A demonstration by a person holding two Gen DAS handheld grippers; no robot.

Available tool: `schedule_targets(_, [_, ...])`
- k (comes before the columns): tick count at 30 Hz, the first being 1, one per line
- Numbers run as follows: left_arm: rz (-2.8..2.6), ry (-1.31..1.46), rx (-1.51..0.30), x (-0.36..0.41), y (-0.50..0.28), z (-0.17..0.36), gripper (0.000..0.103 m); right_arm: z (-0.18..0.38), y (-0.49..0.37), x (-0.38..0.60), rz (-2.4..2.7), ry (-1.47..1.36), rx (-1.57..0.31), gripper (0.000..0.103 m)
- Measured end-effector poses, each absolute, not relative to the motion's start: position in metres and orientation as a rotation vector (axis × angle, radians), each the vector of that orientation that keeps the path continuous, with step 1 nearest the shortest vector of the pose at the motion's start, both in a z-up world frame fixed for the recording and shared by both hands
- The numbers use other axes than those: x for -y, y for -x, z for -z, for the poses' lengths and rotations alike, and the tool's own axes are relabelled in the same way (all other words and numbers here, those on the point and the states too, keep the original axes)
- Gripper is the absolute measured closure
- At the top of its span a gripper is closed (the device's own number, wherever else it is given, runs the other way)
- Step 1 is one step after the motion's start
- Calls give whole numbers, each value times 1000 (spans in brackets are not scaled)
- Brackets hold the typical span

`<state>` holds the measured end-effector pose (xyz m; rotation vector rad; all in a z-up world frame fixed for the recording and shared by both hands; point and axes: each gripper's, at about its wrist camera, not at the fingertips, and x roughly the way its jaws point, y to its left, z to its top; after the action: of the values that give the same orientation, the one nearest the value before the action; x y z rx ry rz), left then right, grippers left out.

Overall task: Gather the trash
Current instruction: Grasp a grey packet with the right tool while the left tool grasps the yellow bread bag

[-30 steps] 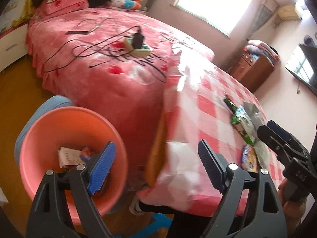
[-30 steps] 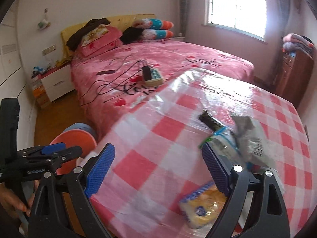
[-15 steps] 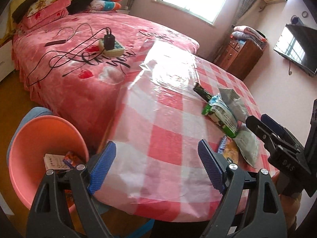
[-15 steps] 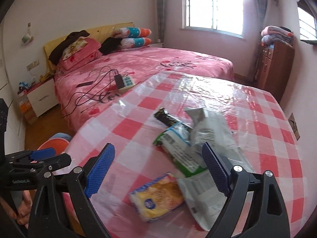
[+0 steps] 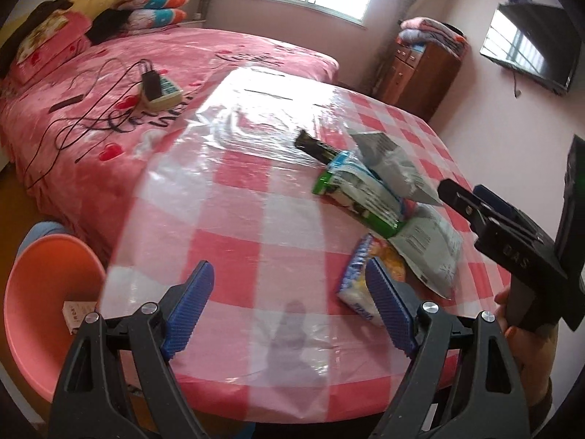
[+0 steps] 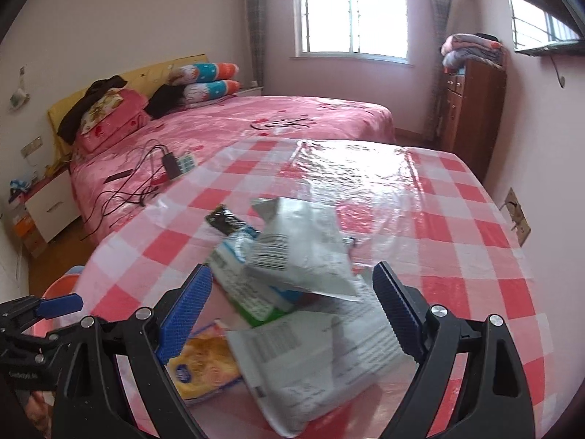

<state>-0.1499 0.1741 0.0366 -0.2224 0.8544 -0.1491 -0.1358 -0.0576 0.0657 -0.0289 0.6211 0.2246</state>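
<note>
Change: both views had swung from the pink bin (image 5: 51, 314) at near left toward the table (image 5: 234, 197).
Left claw (image 5: 289, 307): wide open, empty.
Right claw (image 6: 292, 311): wide open, empty, wrappers (image 6: 303, 256) just beyond.
Meaning: next pickup likely.

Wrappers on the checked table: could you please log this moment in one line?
left gripper open, empty | right gripper open over wrappers | pink bin beside table | nothing grasped

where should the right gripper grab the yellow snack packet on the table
Grip the yellow packet across its short width near the blue-printed end, coming from above on the near-left side. It lies flat, and its far right edge is tucked under the grey bag, so only the near part is free. The right gripper is open.
</note>
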Motion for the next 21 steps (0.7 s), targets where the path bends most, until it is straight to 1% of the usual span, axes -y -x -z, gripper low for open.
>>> schedule_targets(21, [303,122,-910,-97,141,-33,18,-50,116,112,-122,-11,-658,14])
